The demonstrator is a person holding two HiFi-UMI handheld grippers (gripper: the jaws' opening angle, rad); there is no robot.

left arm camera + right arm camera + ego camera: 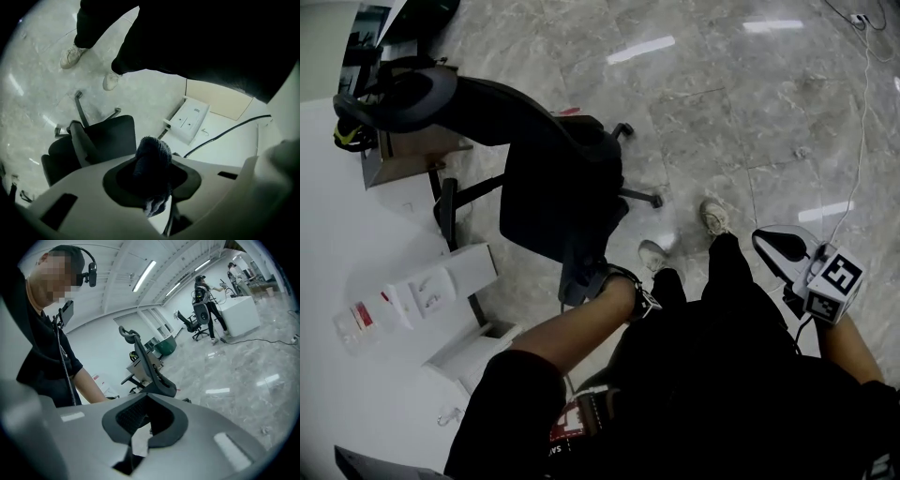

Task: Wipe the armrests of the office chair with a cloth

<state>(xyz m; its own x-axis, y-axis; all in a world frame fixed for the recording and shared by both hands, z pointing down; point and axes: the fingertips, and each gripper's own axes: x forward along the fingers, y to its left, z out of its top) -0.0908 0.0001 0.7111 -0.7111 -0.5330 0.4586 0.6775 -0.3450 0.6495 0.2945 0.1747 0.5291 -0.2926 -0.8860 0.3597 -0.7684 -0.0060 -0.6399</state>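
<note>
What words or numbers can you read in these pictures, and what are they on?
No text reads clearly.
Red-and-white tag on the person's front: letters too blurred to read.
Packet with a red patch, on the white table: print too small to read.
White box: only tiny drawings, no words to make out.
Marker cube: a black-and-white square pattern, not letters.

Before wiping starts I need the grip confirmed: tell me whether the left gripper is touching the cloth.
Touching. The left gripper view shows the cloth pinched between the jaws of the left gripper, its dark knit bulging out past them.
</note>
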